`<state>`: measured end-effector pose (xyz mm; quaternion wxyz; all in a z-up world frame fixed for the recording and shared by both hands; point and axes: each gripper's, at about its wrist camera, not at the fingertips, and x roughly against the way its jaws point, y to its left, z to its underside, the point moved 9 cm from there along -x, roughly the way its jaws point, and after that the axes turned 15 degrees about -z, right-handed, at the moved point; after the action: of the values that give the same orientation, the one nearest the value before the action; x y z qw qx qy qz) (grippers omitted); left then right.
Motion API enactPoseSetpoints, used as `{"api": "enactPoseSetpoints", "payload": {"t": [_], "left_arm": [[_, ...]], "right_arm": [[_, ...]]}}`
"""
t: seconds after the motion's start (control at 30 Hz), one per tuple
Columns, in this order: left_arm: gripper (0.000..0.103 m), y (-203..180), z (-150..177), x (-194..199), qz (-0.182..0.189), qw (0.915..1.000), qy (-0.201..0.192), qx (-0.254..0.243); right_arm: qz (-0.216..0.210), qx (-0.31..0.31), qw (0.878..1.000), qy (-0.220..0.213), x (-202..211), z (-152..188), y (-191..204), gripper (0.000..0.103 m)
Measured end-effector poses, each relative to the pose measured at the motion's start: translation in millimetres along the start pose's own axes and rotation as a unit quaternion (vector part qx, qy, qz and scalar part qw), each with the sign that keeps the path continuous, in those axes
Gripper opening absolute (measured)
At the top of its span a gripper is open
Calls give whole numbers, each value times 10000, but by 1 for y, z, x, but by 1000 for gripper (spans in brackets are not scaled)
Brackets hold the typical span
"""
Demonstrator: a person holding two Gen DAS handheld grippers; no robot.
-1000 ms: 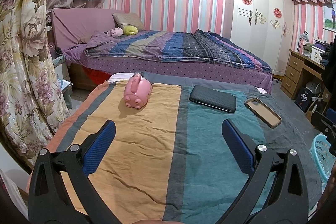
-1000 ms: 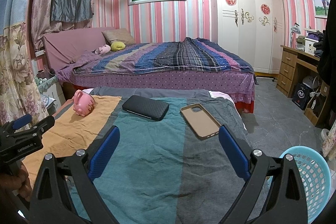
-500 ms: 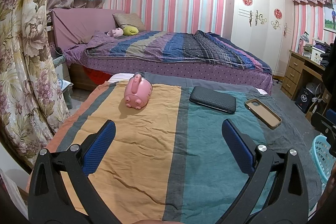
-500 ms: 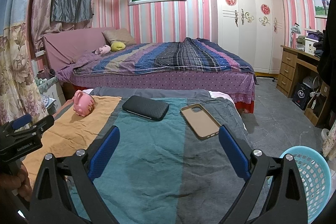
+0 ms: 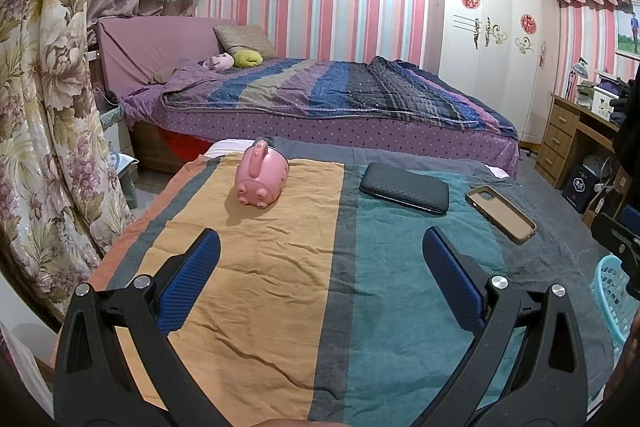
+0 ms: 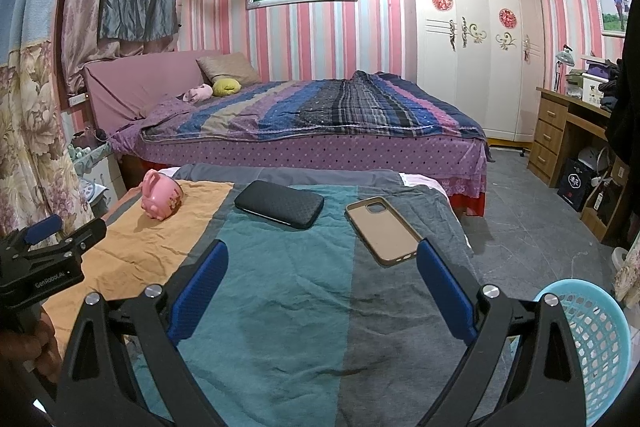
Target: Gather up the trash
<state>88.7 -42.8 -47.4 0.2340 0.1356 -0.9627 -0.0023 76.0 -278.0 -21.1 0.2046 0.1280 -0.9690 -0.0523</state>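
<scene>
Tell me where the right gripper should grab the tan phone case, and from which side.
Grip the tan phone case across its two long edges near the middle, coming down from above with the right gripper. It lies flat and open side up on the striped cloth, so only its thin raised rim offers a hold. Its near end lies just ahead of the open jaws.

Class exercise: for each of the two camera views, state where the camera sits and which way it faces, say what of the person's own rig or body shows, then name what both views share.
Left wrist: rides the left gripper, facing along its open fingers over the striped cloth toward the pink piggy bank; the right gripper shows at the right edge.
Right wrist: rides the right gripper, open, facing the tan phone case; the left gripper and the hand holding it show at left.
Shared: piggy bank, black case, phone case, blue basket, bed.
</scene>
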Motion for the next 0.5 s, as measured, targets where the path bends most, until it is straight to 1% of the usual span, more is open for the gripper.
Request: {"api": "enactPoseSetpoints", "payload": {"t": [0.17,0.5], "left_arm": [[98,-1,1,-1,-32,10000,-11,-44],[98,-2,2,0,-95,9999,-24,-64]], "right_arm": [[-7,3,10000,5,0,0,-1,95],[-24,13,10000,34,-1,0,-3,96]]}}
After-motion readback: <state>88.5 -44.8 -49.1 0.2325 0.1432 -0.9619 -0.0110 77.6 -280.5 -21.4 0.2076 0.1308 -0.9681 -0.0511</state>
